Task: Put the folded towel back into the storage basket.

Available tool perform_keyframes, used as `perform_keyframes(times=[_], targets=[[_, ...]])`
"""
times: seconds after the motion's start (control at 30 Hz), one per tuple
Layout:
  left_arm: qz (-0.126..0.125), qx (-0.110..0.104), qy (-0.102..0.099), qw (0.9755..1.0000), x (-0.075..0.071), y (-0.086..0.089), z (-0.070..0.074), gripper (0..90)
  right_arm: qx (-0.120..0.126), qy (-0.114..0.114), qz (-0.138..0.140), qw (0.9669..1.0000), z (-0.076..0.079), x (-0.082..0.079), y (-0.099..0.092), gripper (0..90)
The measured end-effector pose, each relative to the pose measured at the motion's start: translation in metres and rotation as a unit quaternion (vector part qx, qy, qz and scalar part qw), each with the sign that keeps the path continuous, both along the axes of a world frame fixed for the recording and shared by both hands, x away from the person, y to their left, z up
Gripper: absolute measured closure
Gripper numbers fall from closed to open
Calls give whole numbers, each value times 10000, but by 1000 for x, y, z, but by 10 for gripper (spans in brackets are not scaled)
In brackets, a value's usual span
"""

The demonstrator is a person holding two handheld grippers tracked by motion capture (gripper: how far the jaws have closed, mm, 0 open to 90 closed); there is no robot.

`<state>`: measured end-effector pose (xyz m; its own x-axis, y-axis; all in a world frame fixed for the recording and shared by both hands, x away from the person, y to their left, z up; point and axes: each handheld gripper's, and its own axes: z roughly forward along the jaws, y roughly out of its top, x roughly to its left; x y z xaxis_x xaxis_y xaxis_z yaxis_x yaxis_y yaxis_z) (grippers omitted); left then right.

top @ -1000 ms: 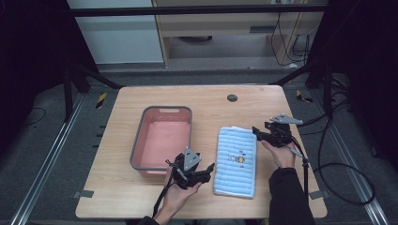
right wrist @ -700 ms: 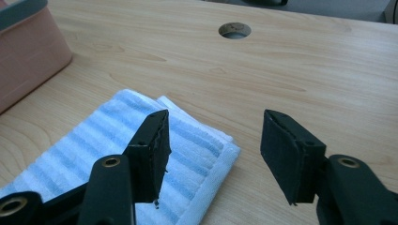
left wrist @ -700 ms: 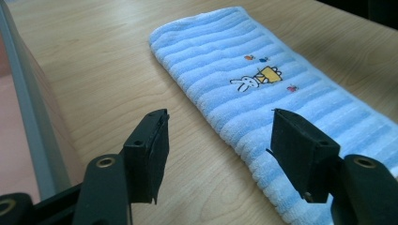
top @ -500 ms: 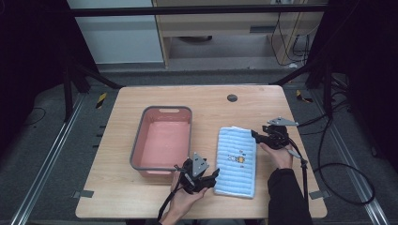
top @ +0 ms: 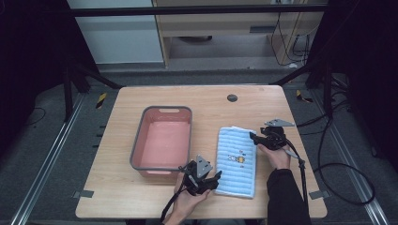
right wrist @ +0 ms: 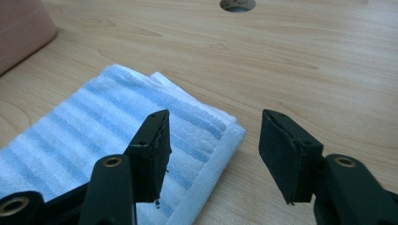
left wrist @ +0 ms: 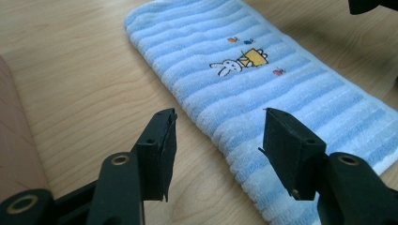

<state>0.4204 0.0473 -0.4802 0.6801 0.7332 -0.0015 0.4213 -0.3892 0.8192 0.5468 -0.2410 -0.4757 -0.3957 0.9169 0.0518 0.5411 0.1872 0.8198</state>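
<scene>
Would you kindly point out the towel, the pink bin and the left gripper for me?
towel (top: 237, 159), high view, on its striped middle near the embroidered picture.
pink bin (top: 137, 145), high view, on its grey left rim.
left gripper (left wrist: 216, 140), left gripper view, midway between its fingertips, over the towel's edge.

A folded towel (top: 237, 161) is laid flat on the table (top: 117, 197), just right of a basin (top: 164, 140). At the towel's near left corner the left gripper (top: 212, 180) is placed; at its far right corner, the right gripper (top: 255, 137). A table hole (top: 232, 98) lies beyond.
</scene>
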Motion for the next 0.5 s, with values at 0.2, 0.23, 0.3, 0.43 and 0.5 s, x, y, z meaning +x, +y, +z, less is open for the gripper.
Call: perform_keyframes(times=[0.2, 0.23, 0.3, 0.43, 0.5], targets=[[-60, 84, 154, 9998, -1, -5, -10, 465, -54, 111, -5, 9999, -7, 2, 3, 456], [-75, 111, 175, 9998, -2, -6, -11, 470, -59, 126, 0, 9999, -8, 3, 4, 459], [-83, 144, 216, 9996, -2, -8, -13, 479, -68, 145, 13, 9999, -9, 3, 4, 464], [-84, 192, 305, 9993, -1, -11, -18, 499, -111, 189, 6, 9998, -14, 4, 4, 478], [-69, 186, 323, 9993, -1, -12, -19, 506, -82, 248, -9, 9997, -16, 5, 4, 488]])
